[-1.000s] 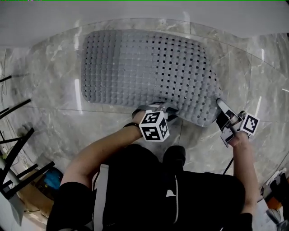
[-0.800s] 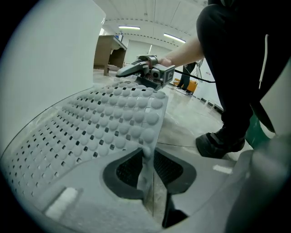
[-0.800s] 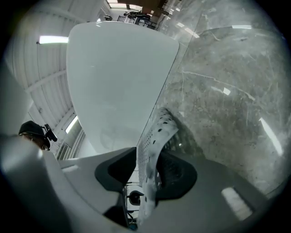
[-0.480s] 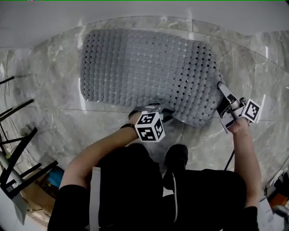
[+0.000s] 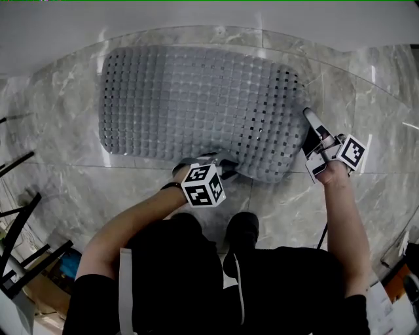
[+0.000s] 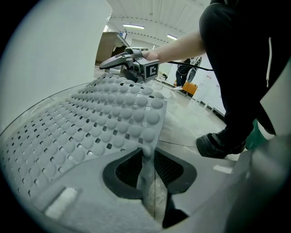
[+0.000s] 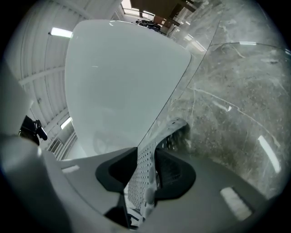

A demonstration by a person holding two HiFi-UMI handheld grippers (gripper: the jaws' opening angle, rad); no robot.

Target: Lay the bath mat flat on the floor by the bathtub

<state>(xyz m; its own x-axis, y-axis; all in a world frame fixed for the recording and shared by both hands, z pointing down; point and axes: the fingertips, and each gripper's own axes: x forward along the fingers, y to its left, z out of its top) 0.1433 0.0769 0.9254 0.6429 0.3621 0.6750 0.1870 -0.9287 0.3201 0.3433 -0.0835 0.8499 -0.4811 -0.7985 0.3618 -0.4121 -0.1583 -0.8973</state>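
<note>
Bath mat (image 5: 196, 105) lay lengthwise along the bathtub (image 5: 196, 23); left tongs (image 6: 146, 169) clamped its tub-far edge, right tongs (image 7: 145, 169), just closing, gripped its end.

Your floor (image 5: 59, 170) is glossy grey marble tile, veined white, with thin seams and streaks of reflected light. The white bathtub (image 5: 196, 16) runs along its far edge. Black stand legs (image 5: 49, 256) sit at your left. Overhead, the strip lights (image 6: 133, 26) are lit. An orange object (image 6: 190, 88) stands well off across the room.
</note>
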